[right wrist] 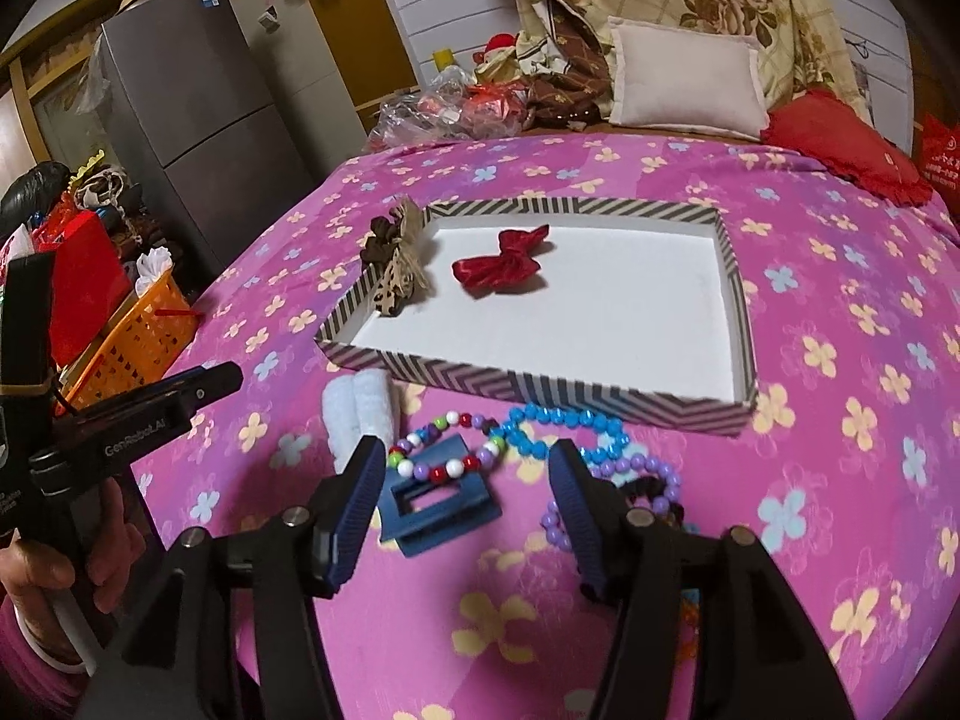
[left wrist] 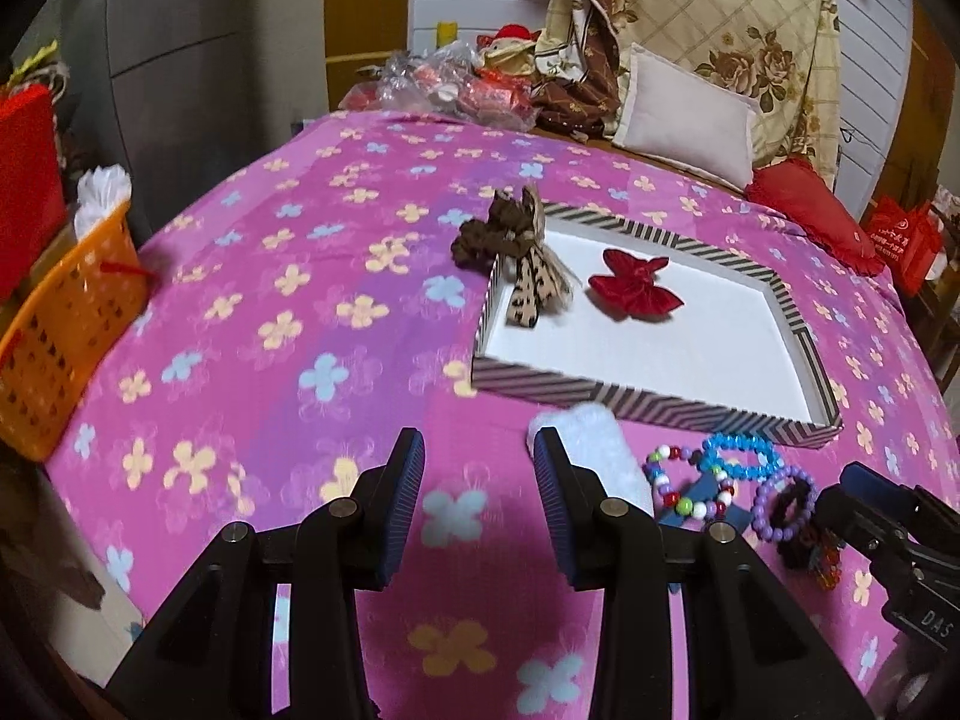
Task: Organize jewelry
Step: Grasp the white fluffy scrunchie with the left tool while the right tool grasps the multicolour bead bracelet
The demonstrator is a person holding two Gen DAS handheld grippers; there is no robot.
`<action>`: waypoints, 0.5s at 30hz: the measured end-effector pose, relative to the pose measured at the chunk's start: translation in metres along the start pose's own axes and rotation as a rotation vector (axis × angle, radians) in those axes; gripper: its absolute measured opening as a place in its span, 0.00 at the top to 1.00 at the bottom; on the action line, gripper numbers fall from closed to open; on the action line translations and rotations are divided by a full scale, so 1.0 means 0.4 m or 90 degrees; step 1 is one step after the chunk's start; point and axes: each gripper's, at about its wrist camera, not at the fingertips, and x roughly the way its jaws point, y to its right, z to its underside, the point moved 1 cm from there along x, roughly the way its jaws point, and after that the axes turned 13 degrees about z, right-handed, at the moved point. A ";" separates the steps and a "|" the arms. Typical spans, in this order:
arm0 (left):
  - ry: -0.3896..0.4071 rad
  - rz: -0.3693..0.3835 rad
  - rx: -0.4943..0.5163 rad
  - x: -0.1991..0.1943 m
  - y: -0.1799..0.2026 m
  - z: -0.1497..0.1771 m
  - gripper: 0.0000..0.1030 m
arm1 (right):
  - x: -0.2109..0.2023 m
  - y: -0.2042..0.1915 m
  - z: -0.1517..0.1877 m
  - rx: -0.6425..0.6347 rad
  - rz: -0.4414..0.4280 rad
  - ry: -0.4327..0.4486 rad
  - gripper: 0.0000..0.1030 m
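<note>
A striped shallow box [left wrist: 636, 405] [right wrist: 540, 387] lies on the pink bedspread. A red bow [left wrist: 633, 288] [right wrist: 501, 264] lies inside it. A brown leopard bow [left wrist: 522, 258] [right wrist: 396, 258] hangs over its left rim. In front of the box lie a multicoloured bead bracelet [left wrist: 690, 480] [right wrist: 444, 450], a blue bead bracelet [left wrist: 741, 456] [right wrist: 564, 426], a purple bead bracelet [left wrist: 780, 504] [right wrist: 630, 480], a dark blue square clip [right wrist: 438, 504] and a white fluffy piece [left wrist: 600, 450] [right wrist: 360, 414]. My left gripper [left wrist: 478, 498] is open and empty, left of them. My right gripper [right wrist: 468, 510] is open over the clip and bracelets.
An orange basket [left wrist: 66, 324] [right wrist: 138, 336] stands off the bed's left edge. Pillows [left wrist: 690, 114] [right wrist: 684, 72], a red cushion [left wrist: 810, 210] and plastic bags [left wrist: 444, 84] lie at the far end. A grey fridge [right wrist: 192, 120] stands at the left.
</note>
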 end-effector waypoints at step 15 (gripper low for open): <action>-0.037 0.020 -0.031 0.032 -0.001 0.030 0.61 | 0.046 -0.038 0.048 -0.055 -0.011 -0.035 0.42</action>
